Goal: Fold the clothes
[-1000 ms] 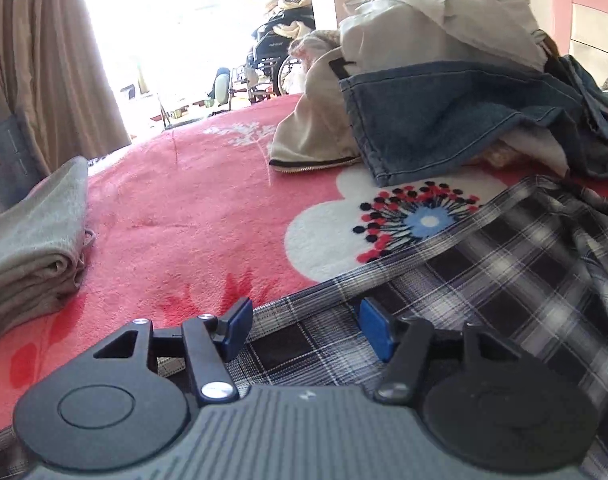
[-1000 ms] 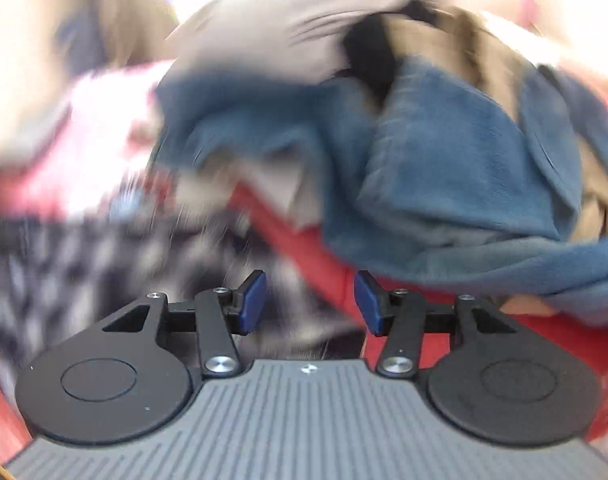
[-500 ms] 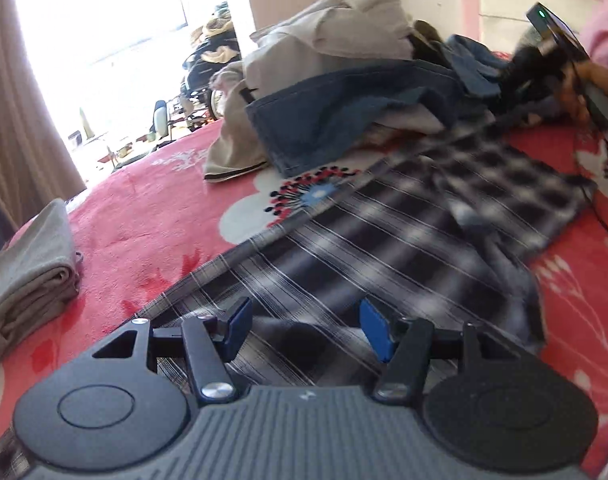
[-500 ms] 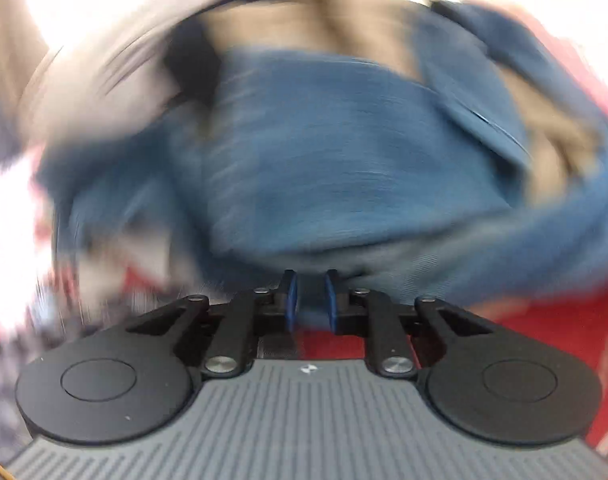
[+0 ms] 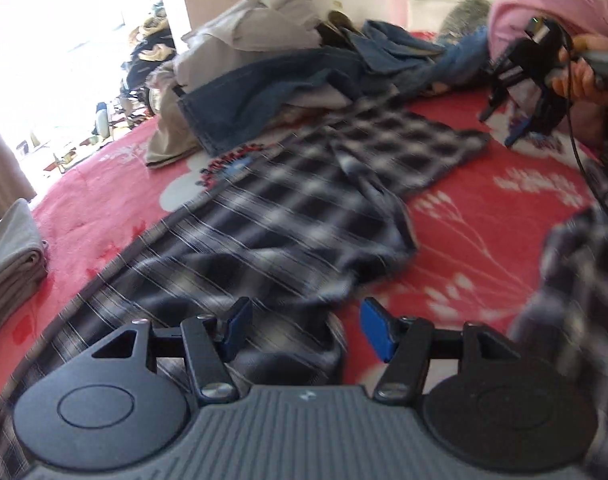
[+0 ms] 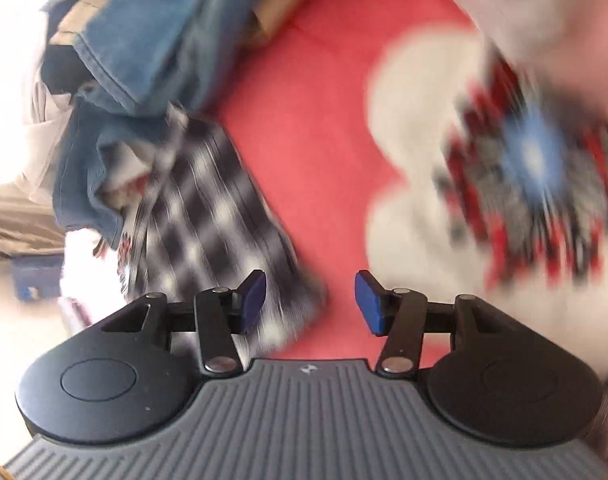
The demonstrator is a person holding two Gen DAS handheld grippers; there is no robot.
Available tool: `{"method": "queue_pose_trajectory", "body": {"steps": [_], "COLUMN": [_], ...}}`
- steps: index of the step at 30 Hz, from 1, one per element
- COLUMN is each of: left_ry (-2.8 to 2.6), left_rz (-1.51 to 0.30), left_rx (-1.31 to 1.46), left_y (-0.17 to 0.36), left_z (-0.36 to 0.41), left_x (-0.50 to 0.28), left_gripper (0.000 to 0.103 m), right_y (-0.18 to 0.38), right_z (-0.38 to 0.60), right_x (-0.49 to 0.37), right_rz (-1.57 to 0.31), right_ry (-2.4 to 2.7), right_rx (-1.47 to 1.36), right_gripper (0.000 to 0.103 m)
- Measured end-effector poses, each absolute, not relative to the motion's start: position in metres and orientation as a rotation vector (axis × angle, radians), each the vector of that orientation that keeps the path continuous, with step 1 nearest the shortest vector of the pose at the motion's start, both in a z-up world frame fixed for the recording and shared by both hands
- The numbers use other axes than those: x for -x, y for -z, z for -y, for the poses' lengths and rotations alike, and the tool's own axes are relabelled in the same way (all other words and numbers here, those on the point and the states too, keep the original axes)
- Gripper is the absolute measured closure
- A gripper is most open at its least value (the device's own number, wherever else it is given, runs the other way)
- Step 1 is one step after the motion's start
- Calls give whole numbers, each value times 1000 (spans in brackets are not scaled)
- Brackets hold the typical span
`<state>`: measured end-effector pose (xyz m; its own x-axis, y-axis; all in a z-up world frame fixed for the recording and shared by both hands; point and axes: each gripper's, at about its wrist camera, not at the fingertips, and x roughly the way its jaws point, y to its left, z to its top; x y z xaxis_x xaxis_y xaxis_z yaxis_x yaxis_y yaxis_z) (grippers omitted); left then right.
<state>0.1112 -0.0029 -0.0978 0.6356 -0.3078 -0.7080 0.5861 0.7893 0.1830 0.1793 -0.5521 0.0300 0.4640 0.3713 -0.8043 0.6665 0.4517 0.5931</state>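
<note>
On red blanket, one plaid shirt, seemingly crumpled

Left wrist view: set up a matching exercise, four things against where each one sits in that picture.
Things:
1. plaid shirt
2. folded grey cloth
3. denim garment
4. right tool

Places:
A. at the left edge of the bed
B. top right, held in a hand
C. spread across the middle of the red bedspread
D. in the heap of clothes at the far side

Pairs: 1-C, 2-A, 3-D, 4-B
</note>
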Motion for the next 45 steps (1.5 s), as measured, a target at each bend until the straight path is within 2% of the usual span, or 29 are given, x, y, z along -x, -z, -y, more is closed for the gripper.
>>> {"method": "queue_pose_trajectory", "body": {"steps": [6, 8, 10, 11, 12, 13, 15, 17, 23, 28, 31, 34, 41, 43, 44, 45], "left_ry": [494, 482, 470, 465, 464, 467, 471, 472, 455, 461, 505, 548, 544, 540, 537, 536], "left_rz": [-744, -754, -764, -769, -767, -758, -732, -718, -729, -713, -698, -704, -726, -726, -722, -719], "left_rx": [-471, -487, -504, -512, -525, -544, -585, -611, -608, -593, -599, -602, -630, -623, -619, -615], "left_y": [114, 120, 126, 128, 131, 132, 134, 135, 139, 139, 133, 128, 134, 134, 134, 134], "left_z": [8, 10, 12, 13, 14, 17, 24, 29, 34, 27, 21, 15, 14, 15, 14, 14], "left_x": [-94, -89, -83, -80, -79, -79, -79, -82, -93, -95, -91, -90, -90, -89, -89, -88], "left_gripper": [42, 43, 44, 45, 45, 48, 54, 68, 99, 101, 101, 101, 101, 101, 101, 101], "right_y": [-7, -4, -7, -10, -11, -12, -13, -19, -48, -60, -66, -65, -13, 3, 8, 10], "right_z": [528, 524, 519, 517, 517, 518, 521, 526, 541, 549, 554, 568, 581, 581, 580, 579], "right_x": [-178, -182, -184, -183, -182, -181, -185, -186, -202, -220, -219, -211, -187, -184, -183, -182], "right_rz": [-1079, -1048, -1028, -1022, -1014, -1006, -986, -958, -905, -957, -962, -961, -1028, -1022, -998, -975], "right_ry": [232, 269, 293, 305, 311, 313, 316, 328, 365, 421, 479, 498, 336, 335, 333, 330], "right_rx": [-1207, -1203, -1152, -1129, -1118, -1118, -1097, -1052, -802, -607, -479, -511, -1046, -1148, -1188, -1205], "right_gripper": [54, 57, 72, 84, 90, 96, 98, 99, 100, 103, 103, 103, 97, 73, 68, 56]}}
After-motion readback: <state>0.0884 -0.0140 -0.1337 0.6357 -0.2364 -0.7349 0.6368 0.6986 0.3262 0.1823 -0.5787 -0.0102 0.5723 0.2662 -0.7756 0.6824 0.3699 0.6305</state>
